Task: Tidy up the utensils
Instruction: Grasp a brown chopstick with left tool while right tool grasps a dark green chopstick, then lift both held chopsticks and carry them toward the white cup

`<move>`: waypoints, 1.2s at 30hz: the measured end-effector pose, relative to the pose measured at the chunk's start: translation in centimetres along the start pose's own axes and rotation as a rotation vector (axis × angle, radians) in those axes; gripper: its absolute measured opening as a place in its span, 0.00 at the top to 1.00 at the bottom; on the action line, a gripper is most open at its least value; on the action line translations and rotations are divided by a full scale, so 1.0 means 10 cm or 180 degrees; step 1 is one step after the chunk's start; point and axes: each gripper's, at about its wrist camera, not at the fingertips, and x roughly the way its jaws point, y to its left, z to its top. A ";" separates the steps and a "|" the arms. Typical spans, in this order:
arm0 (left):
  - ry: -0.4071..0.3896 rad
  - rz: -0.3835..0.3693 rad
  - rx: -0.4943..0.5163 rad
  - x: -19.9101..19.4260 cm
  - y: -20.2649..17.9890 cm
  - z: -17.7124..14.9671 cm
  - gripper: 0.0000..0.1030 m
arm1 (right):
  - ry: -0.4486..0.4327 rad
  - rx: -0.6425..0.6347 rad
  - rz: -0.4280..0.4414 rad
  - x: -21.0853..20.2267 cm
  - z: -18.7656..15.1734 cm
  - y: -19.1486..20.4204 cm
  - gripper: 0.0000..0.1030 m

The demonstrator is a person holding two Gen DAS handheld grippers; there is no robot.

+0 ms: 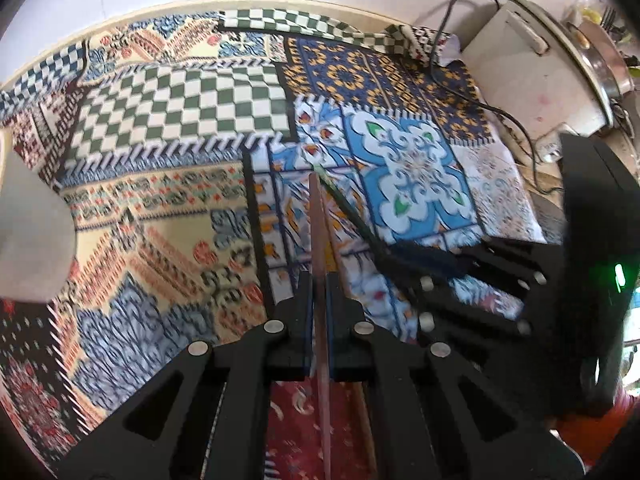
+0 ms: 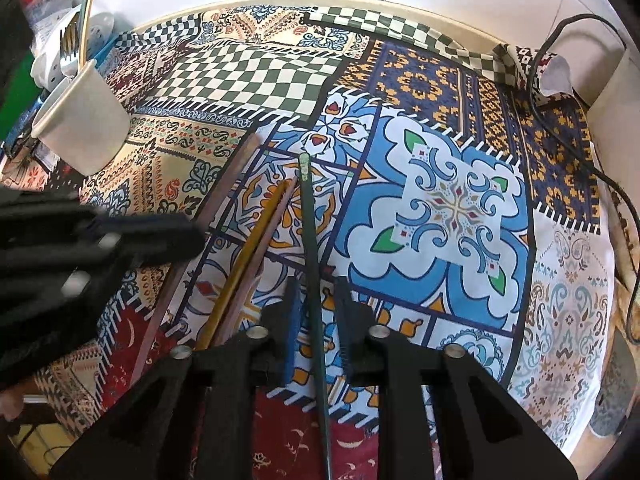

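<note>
Left wrist view
Left gripper: its two black fingers are pressed tight against a reddish-brown chopstick, which runs straight forward from between them over the cloth.
Reddish-brown chopstick: its far tip ends above the blue floral patch; its near end passes back under the gripper body.
Right gripper: comes in from the right, blurred, with a dark green chopstick slanting up and left from it; the tip of that stick lies just beside the tip of the brown one.
Tablecloth: patchwork of checks, florals and geometric prints, covering the table.
White cup: at the left edge, only its side wall shows.
White appliance: at the far right corner, a black cable trailing across the cloth in front of it.

Right wrist view
Right gripper: fingers stand narrowly apart, the dark green chopstick running between them; I cannot tell whether the pads actually touch it.
Dark green chopstick: points away toward the middle of the cloth, its pale tip over the blue floral patch.
Loose chopsticks: a yellow one and a pinkish-brown one lie together on the cloth just left of the green one.
Left gripper: blurred at the left, gripping the long brown chopstick.
White cup: upper left, tilted in the fisheye, utensils standing behind it.
</note>
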 end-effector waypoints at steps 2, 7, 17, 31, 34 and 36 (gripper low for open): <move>0.0043 -0.0045 0.0018 0.03 -0.05 -0.06 0.96 | 0.0029 0.0071 0.0074 0.01 0.03 -0.03 0.94; 0.0208 0.0033 0.0195 0.20 -0.19 -0.16 0.96 | 0.0082 0.0269 0.0235 -0.03 -0.05 -0.17 0.94; 0.0340 0.0224 0.0254 0.35 -0.24 -0.06 0.96 | 0.0133 0.0311 0.0293 -0.09 -0.18 -0.22 0.94; 0.0217 0.0059 0.0206 0.10 -0.03 0.05 0.95 | 0.0177 0.0258 0.0418 -0.08 -0.08 -0.26 0.94; 0.0060 0.0082 0.0262 -0.09 -0.03 0.03 0.95 | 0.0069 0.0337 0.0446 -0.20 -0.10 -0.28 0.94; -0.0067 0.0077 0.0267 -0.25 -0.05 0.03 0.95 | -0.0034 0.0350 0.0415 -0.30 -0.11 -0.28 0.94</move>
